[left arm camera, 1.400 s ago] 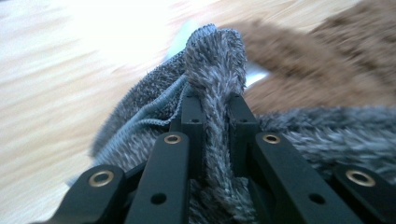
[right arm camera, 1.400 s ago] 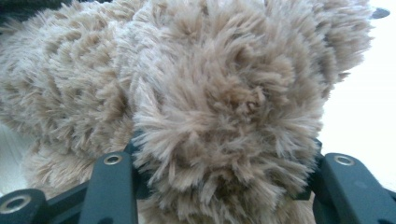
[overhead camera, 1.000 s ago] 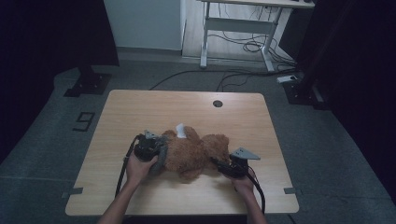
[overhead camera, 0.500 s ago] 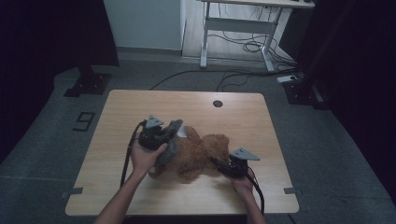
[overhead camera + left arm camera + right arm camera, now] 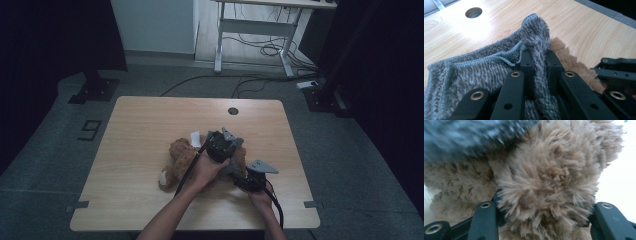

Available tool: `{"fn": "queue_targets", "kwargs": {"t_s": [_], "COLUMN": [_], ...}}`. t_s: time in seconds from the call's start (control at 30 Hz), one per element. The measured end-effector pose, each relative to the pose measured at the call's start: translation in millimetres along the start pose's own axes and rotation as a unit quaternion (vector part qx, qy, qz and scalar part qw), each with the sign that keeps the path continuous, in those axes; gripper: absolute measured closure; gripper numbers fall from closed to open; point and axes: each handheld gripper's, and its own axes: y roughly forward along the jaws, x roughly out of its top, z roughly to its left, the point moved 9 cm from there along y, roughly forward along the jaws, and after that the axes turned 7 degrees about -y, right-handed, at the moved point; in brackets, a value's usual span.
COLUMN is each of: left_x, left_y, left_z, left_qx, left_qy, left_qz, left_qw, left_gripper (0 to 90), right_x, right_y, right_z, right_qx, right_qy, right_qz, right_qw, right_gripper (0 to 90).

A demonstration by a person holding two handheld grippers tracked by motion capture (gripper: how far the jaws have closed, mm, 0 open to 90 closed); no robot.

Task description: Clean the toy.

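A brown plush bear (image 5: 181,156) lies on the wooden table (image 5: 150,120). My left gripper (image 5: 229,144) is above the bear's right part, shut on a fold of grey knit cloth (image 5: 238,142). In the left gripper view the fold (image 5: 537,50) stands pinched between the two black jaws of the left gripper (image 5: 539,63), with brown fur (image 5: 574,65) just behind and the right gripper (image 5: 616,72) at the edge. My right gripper (image 5: 246,178) rests low at the bear's right end. Its jaws (image 5: 546,220) are closed on a thick lump of brown fur (image 5: 549,177), with the blurred grey cloth (image 5: 469,137) above.
A white tag (image 5: 195,136) sticks out by the bear's far side. A round cable hole (image 5: 233,111) sits near the table's far edge. Beyond the table are a desk frame (image 5: 250,30) and floor cables.
My left hand has swung from the bear's left side across to its right and risen, pulling the grey cloth along over the bear. The right hand has stayed put.
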Motion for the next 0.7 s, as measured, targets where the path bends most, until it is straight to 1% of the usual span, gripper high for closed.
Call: {"fn": "queue_targets", "kwargs": {"t_s": [0.03, 0.07, 0.1, 0.13, 0.17, 0.2, 0.23, 0.27, 0.3, 0.37, 0.4, 0.43, 0.5, 0.6, 0.7], "left_x": [-2.7, -6.8, -12.3, -18.3, -23.8, -27.7, -30.7, -32.9, -34.5, -37.0, -37.0, -40.5, -48.4, -63.4, -81.4], "left_y": [-3.3, -6.6, -9.5, -12.4, -16.0, -20.0, -24.7, -29.5, -34.6, -44.9, -44.9, -52.8, -60.1, -65.6, -67.0], "left_z": [5.8, 13.7, 22.3, 29.8, 35.6, 39.7, 42.2, 44.1, 45.7, 51.9, 51.9, 62.2, 80.5, 104.8, 121.7], "left_qx": [0.01, 0.024, 0.031, 0.028, 0.014, 0.001, -0.007, -0.007, -0.004, 0.012, 0.012, 0.027, 0.036, 0.049, 0.066], "left_qy": [0.001, 0.001, -0.002, -0.015, -0.032, -0.05, -0.061, -0.062, -0.057, -0.046, -0.046, -0.048, -0.068, -0.093, -0.1], "left_qz": [0.002, 0.006, 0.013, 0.016, 0.014, 0.006, -0.001, -0.006, -0.009, -0.013, -0.013, -0.015, -0.014, -0.008, 0.006], "left_qw": [1.0, 0.9997, 0.9994, 0.9994, 0.9993, 0.9987, 0.9981, 0.9981, 0.9983, 0.9988, 0.9988, 0.9984, 0.9969, 0.9944, 0.9927], "left_gripper": [80.1, 80.5, 80.7, 80.9, 80.9, 81.1, 81.1, 81.2, 81.2, 81.3, 81.2, 81.2, 81.2, 81.2, 81.3], "right_x": [0.0, 0.0, 0.1, 0.0, 0.1, 0.2, 0.2, 0.6, 0.7, 0.4, 0.2, -0.1, -0.2, -0.2, -0.2], "right_y": [0.1, 0.2, 0.3, 0.1, 0.1, 0.1, 0.1, 0.5, 0.8, 0.8, 0.8, 0.6, 0.5, 0.8, 1.1], "right_z": [0.5, 0.7, 0.5, 0.3, 0.8, 1.4, 2.0, 2.8, 3.2, 3.3, 3.0, 2.8, 2.9, 3.0, 3.2], "right_qx": [-0.001, -0.001, -0.001, 0.0, 0.0, 0.001, 0.0, 0.0, 0.0, 0.001, 0.001, 0.002, 0.002, 0.002, 0.001], "right_qy": [-0.002, -0.001, 0.001, 0.002, 0.003, 0.002, -0.002, -0.003, -0.004, -0.002, -0.001, 0.0, 0.001, 0.003, 0.004], "right_qz": [0.001, 0.0, -0.001, -0.001, -0.002, -0.002, -0.002, -0.002, -0.002, -0.001, -0.001, -0.001, -0.001, -0.002, -0.004], "right_qw": [1.0, 1.0, 1.0, 1.0, 1.0, 1.0, 1.0, 1.0, 1.0, 1.0, 1.0, 1.0, 1.0, 1.0, 1.0], "right_gripper": [45.2, 45.1, 45.1, 45.1, 45.0, 45.0, 45.0, 44.9, 44.9, 45.0, 45.0, 45.0, 45.0, 45.0, 44.9]}}
